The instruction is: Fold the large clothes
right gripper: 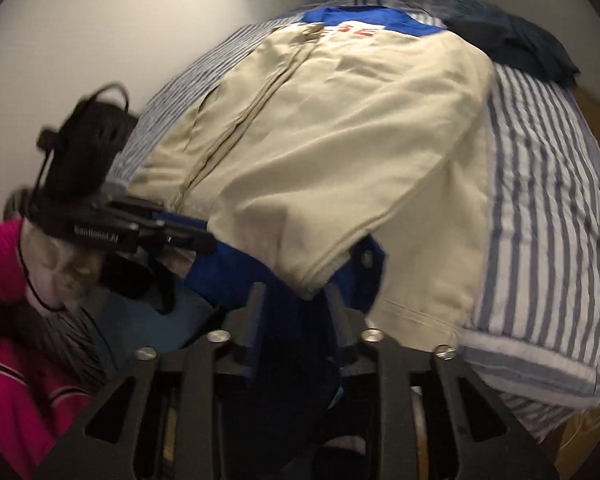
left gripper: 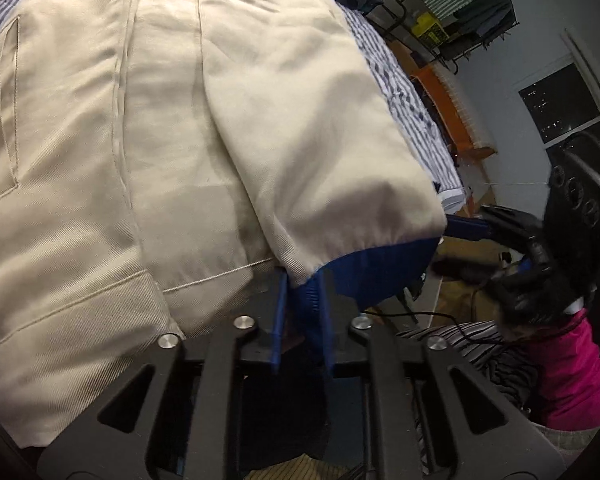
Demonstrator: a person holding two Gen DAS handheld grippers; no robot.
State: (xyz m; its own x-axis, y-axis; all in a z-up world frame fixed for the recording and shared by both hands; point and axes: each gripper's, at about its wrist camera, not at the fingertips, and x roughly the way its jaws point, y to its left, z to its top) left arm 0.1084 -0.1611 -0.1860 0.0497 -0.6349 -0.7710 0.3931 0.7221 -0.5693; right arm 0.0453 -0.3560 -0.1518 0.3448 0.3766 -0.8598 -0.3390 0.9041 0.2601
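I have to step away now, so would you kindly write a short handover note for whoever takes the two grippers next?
Left gripper: shut on the near edge of the beige garment, with blue fabric caught alongside.
Right gripper: gripping the same beige edge and blue fabric, a little further along.
Position: the garment lies across the striped bedding; a dark garment sits at the far end.
Done: both near-edge grasps made.
Left: probably carry the held edge over to fold, then smooth it.

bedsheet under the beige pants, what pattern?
Blue-and-white stripes on the bedsheet; clearest in the right wrist view.
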